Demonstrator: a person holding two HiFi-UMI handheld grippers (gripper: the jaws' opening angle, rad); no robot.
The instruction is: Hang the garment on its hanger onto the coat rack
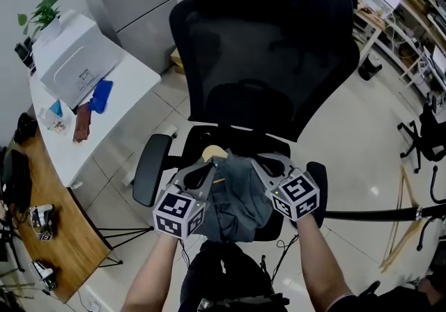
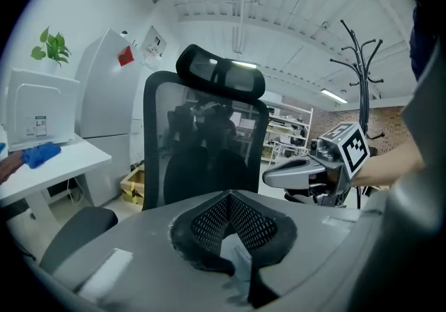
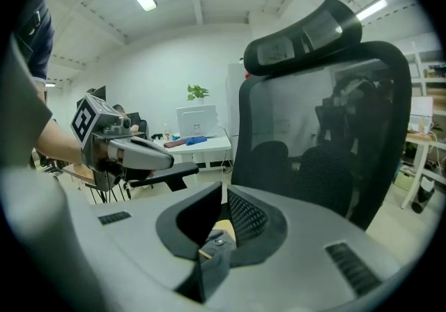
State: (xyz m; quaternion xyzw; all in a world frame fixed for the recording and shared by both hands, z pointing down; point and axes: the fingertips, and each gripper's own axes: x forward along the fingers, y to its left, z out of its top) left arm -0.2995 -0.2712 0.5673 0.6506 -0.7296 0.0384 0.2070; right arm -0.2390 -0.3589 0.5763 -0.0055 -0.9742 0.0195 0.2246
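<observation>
A grey garment (image 1: 237, 200) on a wooden hanger (image 1: 213, 153) hangs bunched over the seat of a black office chair (image 1: 272, 46). My left gripper (image 1: 205, 170) holds its left side, and the jaws stand nearly together on a fold of grey cloth (image 2: 237, 262). On the right side my right gripper (image 1: 265, 165) pinches cloth with a button (image 3: 214, 248) against the pale wood of the hanger (image 3: 221, 227). The black coat rack (image 2: 361, 53) stands behind to the right in the left gripper view.
A white desk (image 1: 118, 105) with a printer (image 1: 75, 56) and a blue cloth (image 1: 101, 95) stands at the left, with a wooden desk (image 1: 49, 248) nearer me. The chair's armrest (image 1: 150, 168) sticks out left. A black pole (image 1: 376, 215) and wooden sticks (image 1: 403, 227) lie at the right.
</observation>
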